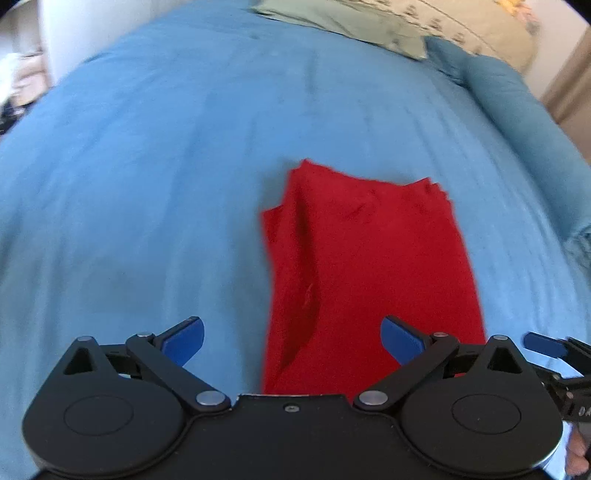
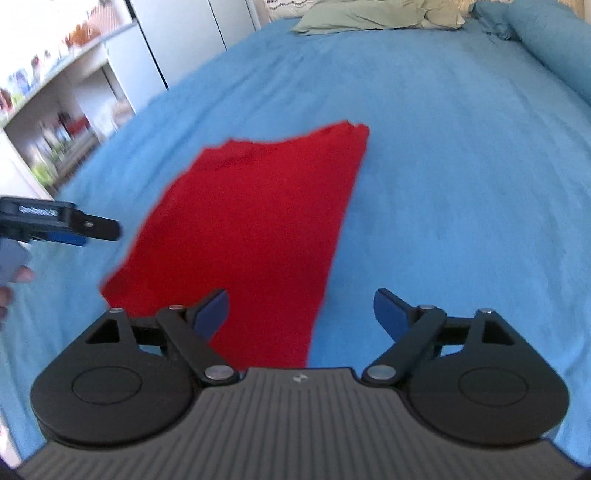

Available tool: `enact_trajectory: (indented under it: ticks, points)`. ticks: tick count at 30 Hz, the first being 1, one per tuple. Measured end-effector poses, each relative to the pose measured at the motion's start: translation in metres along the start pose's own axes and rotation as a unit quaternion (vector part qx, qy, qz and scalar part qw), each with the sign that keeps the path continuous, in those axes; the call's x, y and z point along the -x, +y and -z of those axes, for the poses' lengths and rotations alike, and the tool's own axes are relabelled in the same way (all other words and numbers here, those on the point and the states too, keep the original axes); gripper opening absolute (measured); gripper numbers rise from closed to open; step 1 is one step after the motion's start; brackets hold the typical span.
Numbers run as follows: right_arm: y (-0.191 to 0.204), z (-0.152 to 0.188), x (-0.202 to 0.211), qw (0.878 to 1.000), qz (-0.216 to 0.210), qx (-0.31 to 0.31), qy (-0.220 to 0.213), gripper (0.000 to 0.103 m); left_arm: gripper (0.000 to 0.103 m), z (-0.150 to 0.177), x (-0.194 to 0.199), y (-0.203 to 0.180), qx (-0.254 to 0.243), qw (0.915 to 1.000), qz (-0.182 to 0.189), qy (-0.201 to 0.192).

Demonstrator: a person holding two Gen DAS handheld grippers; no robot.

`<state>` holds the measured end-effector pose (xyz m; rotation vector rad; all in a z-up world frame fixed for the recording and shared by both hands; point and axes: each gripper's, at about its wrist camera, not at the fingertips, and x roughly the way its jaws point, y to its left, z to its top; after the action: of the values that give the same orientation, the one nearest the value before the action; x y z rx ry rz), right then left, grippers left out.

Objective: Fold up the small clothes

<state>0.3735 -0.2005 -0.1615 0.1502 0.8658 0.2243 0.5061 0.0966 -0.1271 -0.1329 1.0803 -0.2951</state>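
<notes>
A red garment (image 1: 369, 258) lies folded into a long strip, flat on the blue bedcover (image 1: 147, 184). My left gripper (image 1: 291, 332) hovers over the strip's near end, open, with nothing between its blue pads. In the right wrist view the same red garment (image 2: 251, 221) stretches away from me. My right gripper (image 2: 301, 306) stands open above its near right edge, one pad over the cloth and one over the bedcover (image 2: 461, 184). The left gripper (image 2: 96, 230) shows at that view's left edge, beside the cloth. The right gripper (image 1: 546, 347) peeks in at the left wrist view's right edge.
Pale green pillows (image 2: 362, 18) and a blue bolster (image 2: 546, 40) lie at the head of the bed. A white shelf unit (image 2: 55, 110) with small items stands beside the bed on the left. A hand (image 2: 14, 277) holds the left gripper.
</notes>
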Motion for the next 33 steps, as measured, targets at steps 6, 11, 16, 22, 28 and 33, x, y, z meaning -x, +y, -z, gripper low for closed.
enact_trajectory:
  ticks: [6, 11, 16, 22, 28, 33]
  points:
    - [-0.017, -0.036, -0.033, 0.998, -0.048, -0.039, 0.026, 0.102, 0.093, -0.016, -0.047, 0.017, 0.015, 0.9967, 0.069, 0.038]
    - [-0.030, -0.043, -0.075, 0.994, -0.078, -0.060, 0.057, 0.097, 0.073, -0.017, -0.063, 0.018, 0.015, 0.9940, 0.097, 0.050]
    - [-0.045, -0.045, -0.104, 0.986, -0.101, -0.116, 0.069, 0.090, 0.069, -0.017, -0.076, 0.010, 0.014, 0.9936, 0.097, 0.058]
    - [-0.046, -0.049, -0.118, 0.975, -0.106, -0.179, 0.075, 0.051, 0.036, -0.016, -0.067, -0.009, -0.003, 0.9964, 0.068, 0.051]
    - [-0.013, -0.062, -0.095, 0.990, -0.072, -0.112, 0.045, 0.037, 0.028, -0.014, -0.048, -0.037, -0.039, 0.9984, 0.029, 0.028]
    - [0.000, -0.070, -0.056, 0.993, -0.076, -0.086, 0.007, 0.036, 0.028, -0.005, -0.006, -0.066, -0.054, 0.9976, 0.043, 0.001]
